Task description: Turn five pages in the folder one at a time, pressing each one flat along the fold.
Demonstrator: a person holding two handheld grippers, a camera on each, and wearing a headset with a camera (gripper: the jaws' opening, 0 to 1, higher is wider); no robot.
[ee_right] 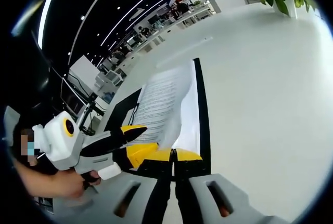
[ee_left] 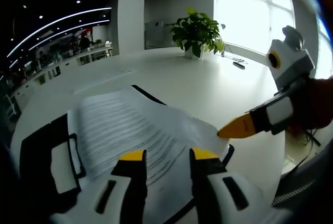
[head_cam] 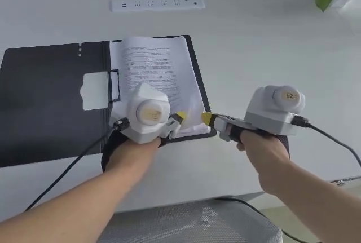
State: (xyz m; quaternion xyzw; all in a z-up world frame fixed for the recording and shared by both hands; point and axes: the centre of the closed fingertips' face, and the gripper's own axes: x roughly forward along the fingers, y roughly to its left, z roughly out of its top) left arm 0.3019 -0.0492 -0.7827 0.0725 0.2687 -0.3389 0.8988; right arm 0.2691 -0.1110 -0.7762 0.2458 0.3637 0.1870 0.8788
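The folder (head_cam: 51,107) lies open on the surface (head_cam: 271,40), its top page (head_cam: 161,68) curling up. The fingers of the right gripper (ee_right: 172,155) are together, seemingly on the page corner; those of the left gripper (ee_left: 165,156) stand apart. A shallow pinch could slip or tear it.

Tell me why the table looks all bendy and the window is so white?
Left gripper view: the fisheye lens bends the table, glare washes out the window, and the page is a bit blurry. Right gripper view: same bending, so the ceiling lights curve. Head view: straight lines, soft even light.
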